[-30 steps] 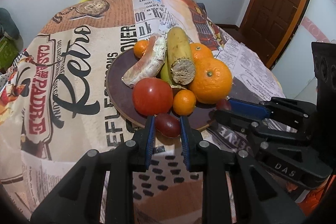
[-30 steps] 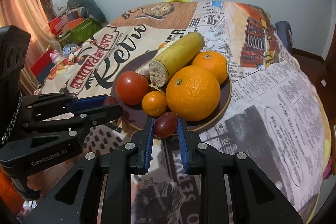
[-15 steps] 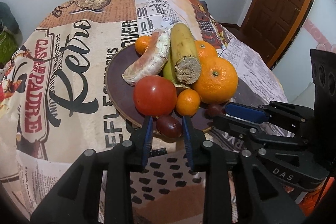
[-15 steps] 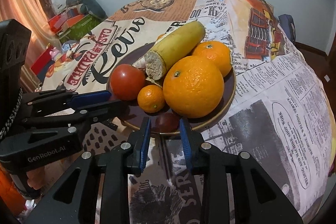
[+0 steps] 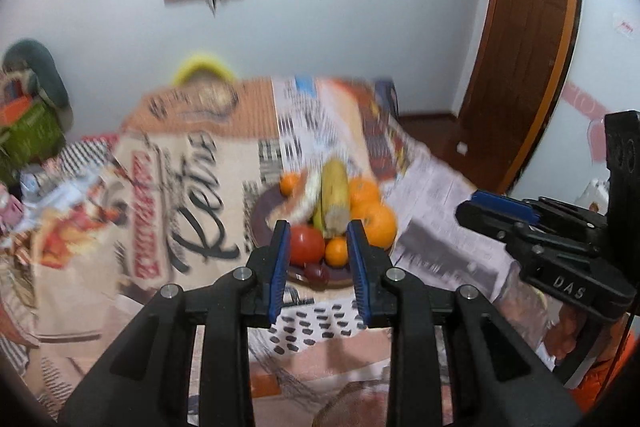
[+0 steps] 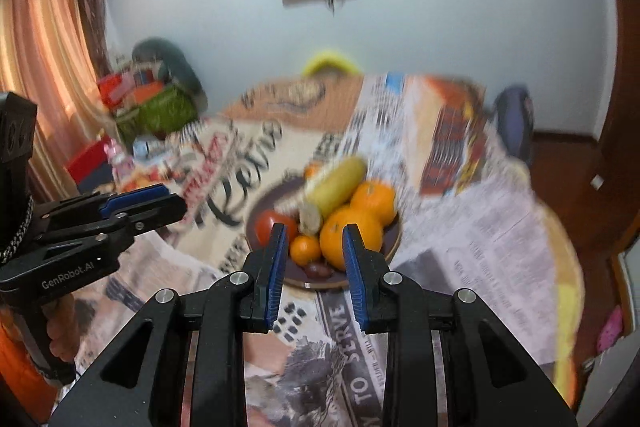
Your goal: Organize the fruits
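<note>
The right gripper (image 5: pixel 496 215), seen from the left wrist view, bears "DAS" in pale letters on its black body. The left gripper (image 6: pixel 140 203), seen from the right wrist view, bears "GenRobot.AI". The printed tablecloth (image 6: pixel 500 247) shows "TO SERVE" near the front and a blurred script "Retro" further back on the left.

Glossy tomato (image 5: pixel 306 245); printed cloth tablecloth (image 5: pixel 160 211); wooden door (image 5: pixel 520 39).
</note>
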Demonstrator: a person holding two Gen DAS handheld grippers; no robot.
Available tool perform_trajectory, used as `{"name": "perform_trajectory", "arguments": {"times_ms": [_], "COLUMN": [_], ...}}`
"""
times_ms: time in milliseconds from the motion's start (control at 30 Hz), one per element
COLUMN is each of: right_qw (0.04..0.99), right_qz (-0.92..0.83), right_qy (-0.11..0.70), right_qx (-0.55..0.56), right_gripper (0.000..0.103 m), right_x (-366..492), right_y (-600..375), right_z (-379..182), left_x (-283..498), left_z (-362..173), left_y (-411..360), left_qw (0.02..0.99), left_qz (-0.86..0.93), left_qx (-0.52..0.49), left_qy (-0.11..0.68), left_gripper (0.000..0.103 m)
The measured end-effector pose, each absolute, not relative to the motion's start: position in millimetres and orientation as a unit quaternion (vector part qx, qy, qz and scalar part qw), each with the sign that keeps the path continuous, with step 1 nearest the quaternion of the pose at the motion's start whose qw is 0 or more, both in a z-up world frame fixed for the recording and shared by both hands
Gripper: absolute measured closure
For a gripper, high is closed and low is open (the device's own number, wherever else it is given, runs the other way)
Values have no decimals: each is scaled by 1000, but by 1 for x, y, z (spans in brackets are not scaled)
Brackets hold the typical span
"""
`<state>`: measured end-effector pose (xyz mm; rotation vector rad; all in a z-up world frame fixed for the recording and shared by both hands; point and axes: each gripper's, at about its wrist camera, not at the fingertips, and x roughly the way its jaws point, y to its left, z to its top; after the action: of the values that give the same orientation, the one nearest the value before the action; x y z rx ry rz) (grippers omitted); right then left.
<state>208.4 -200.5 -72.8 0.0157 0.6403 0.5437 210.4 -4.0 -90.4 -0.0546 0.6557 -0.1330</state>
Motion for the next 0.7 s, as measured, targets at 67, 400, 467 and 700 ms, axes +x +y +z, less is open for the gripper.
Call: {"name": "perform_trajectory", "arguments": {"times_ms": [67, 400, 467, 700], "right_qw": [923, 957, 961, 970], "right_qz": [261, 249, 242, 220], "right_qy": [281, 150, 132, 104], "right_qx": [8, 13, 14, 14], "right_gripper": [77, 71, 61, 26], "right_x": [192, 109, 98, 83], "right_y": [-205, -216, -216, -209], "right_z": [-51, 29, 36, 38], "left_x": [189, 104, 91, 62], "left_z": [-66, 14, 23, 36], "left_y": [-5, -8, -7, -6], "left_qw": [955, 983, 986, 991], "left_qz": [-61, -52, -50, -35], "left_qx": [-25, -18, -22, -23], "left_qy": [289, 174, 158, 127], "left_gripper": [74, 70, 56, 37]}}
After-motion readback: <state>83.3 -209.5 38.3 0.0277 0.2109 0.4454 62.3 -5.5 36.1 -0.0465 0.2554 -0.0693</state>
